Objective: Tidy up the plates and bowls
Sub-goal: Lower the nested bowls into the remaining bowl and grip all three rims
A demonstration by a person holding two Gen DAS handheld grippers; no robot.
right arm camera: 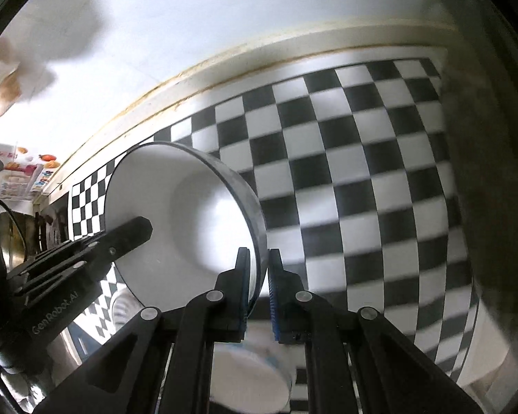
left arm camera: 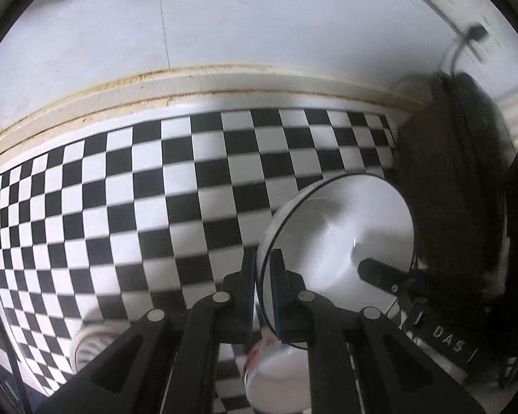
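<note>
Both grippers share one white bowl [left arm camera: 342,238], each pinching the thin dark-edged rim from opposite sides. The left gripper [left arm camera: 263,276] has its jaws pressed almost together with one finger outside the wall and one inside the bowl, and the right gripper [right arm camera: 259,276] clamps the far rim the same way. In the left wrist view the right one's black finger [left arm camera: 380,272] reaches in across the bowl's hollow; in the right wrist view the left gripper's finger [right arm camera: 127,234] does likewise. Holding the rim at two opposite points probably keeps a smooth, heavy dish from swinging or slipping, which a single narrow pinch could allow. The bowl hangs clear above the black-and-white chequered mat [left arm camera: 121,207], tilted a little, and appears to touch nothing beneath it. Both grippers point steeply downward, so the bowl's opening faces the cameras. Below, low in both views, sits a second white bowl [right arm camera: 252,376] with coloured print on its side, blurred and partly hidden by the gripper bodies; a ribbed white cup or dish [left arm camera: 93,345] lies close by. The carried bowl may be bound for stacking in the lower one, though its destination cannot be told. A dark rounded appliance [left arm camera: 466,189] stands just beside the mat.
</note>
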